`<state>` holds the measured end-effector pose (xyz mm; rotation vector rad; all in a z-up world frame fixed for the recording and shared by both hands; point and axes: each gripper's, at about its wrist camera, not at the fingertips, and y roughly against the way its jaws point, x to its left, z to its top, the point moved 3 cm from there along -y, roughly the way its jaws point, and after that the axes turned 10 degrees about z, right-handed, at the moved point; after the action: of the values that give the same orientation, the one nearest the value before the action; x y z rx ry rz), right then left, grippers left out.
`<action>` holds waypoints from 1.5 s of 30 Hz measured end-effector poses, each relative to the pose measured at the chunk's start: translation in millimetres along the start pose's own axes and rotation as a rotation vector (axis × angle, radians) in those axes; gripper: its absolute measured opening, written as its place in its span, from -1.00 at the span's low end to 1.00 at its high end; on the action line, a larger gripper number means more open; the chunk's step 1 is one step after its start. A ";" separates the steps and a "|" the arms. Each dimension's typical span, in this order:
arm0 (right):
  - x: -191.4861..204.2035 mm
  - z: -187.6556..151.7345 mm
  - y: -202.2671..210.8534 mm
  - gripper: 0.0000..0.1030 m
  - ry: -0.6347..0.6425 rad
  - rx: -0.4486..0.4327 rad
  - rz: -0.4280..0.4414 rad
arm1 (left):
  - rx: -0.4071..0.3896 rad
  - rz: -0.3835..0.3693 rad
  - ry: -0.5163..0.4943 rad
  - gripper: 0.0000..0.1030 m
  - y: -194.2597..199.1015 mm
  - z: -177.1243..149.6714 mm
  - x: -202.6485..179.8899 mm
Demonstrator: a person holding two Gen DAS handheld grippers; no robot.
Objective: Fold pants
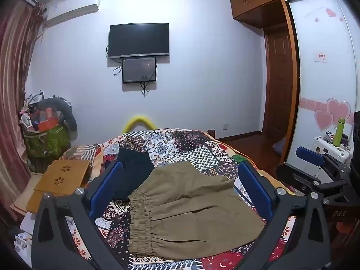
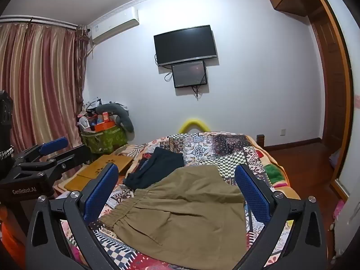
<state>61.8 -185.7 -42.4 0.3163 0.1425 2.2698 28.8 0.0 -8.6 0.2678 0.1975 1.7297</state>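
Olive-khaki pants (image 1: 191,213) with an elastic waistband lie folded on the patchwork bedspread (image 1: 180,144); they also show in the right wrist view (image 2: 184,213). My left gripper (image 1: 180,180) is open and empty, held above the pants, its blue pads either side of them. My right gripper (image 2: 176,180) is open and empty, also above the pants. The right gripper shows at the right of the left wrist view (image 1: 315,164), and the left gripper at the left of the right wrist view (image 2: 49,150).
A dark navy garment (image 1: 135,171) lies beyond the pants, also in the right wrist view (image 2: 157,164). A wooden lap table (image 1: 63,175) sits at the bed's left. A full green bag (image 1: 45,139) stands by the curtain. A wardrobe and door are at right.
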 end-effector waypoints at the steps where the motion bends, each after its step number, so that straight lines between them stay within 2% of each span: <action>1: 0.4 0.2 0.5 0.99 0.001 0.000 0.000 | 0.002 0.001 0.002 1.00 -0.1 0.0 0.0; 13: -9.9 -9.7 -5.4 0.99 -0.012 0.006 -0.006 | 0.010 -0.010 0.017 1.00 -4.0 -0.1 1.6; 30: -11.6 -0.4 1.3 0.99 -0.021 0.011 -0.025 | 0.010 0.005 -0.004 1.00 -10.0 -11.4 -2.9; 45: -11.2 -0.9 1.3 0.99 -0.019 0.013 -0.028 | 0.009 0.010 0.005 1.00 -8.6 -8.1 -1.4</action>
<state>67.7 -194.9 -45.0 0.3402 0.1505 2.2386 34.8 0.3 -18.9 0.2716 0.2075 1.7404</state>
